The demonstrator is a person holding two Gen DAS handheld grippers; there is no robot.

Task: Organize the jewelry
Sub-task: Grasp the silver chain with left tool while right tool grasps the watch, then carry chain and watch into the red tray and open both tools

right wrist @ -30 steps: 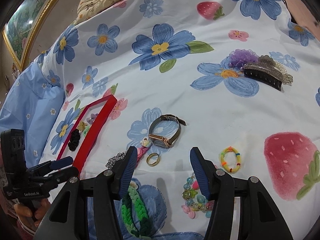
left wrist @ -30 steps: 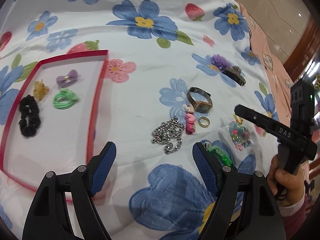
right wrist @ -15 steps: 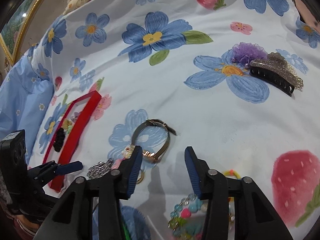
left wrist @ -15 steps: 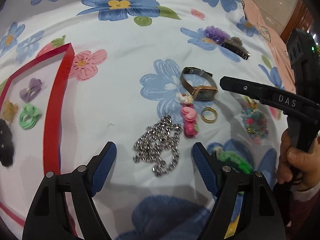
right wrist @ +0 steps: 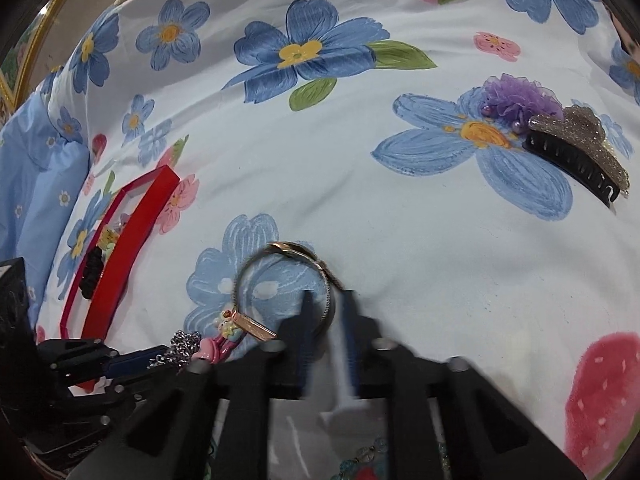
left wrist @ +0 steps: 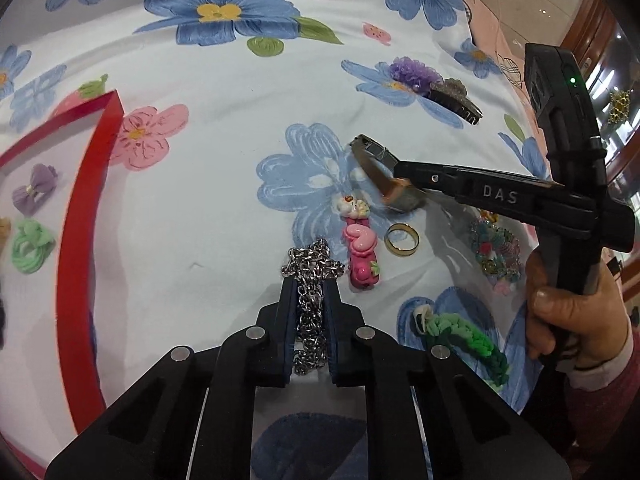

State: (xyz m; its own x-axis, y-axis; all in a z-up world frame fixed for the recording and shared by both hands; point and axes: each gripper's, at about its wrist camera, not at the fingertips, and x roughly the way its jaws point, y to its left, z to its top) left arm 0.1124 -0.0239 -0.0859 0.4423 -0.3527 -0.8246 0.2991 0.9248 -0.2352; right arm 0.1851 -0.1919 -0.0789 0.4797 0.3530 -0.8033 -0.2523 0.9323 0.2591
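Observation:
My left gripper (left wrist: 310,286) is shut on the silver chain (left wrist: 311,268), which lies bunched between its blue pads on the flowered cloth. My right gripper (right wrist: 327,300) is shut on the strap of the gold-faced watch (right wrist: 256,326); it also shows in the left wrist view (left wrist: 400,192), tilted up off the cloth. The red-rimmed tray (left wrist: 78,216) lies to the left and holds a purple bow (left wrist: 34,186), a green hair tie (left wrist: 30,246) and other hair pieces.
On the cloth lie a pink charm clip (left wrist: 360,248), a gold ring (left wrist: 402,239), a beaded bracelet (left wrist: 496,252), a green braided band (left wrist: 468,338), a purple flower scrunchie (right wrist: 520,94) and a glittery claw clip (right wrist: 576,152).
Both grippers have closed: the left came down and shut on the chain, the right moved forward and shut on the watch strap, tipping the watch up.

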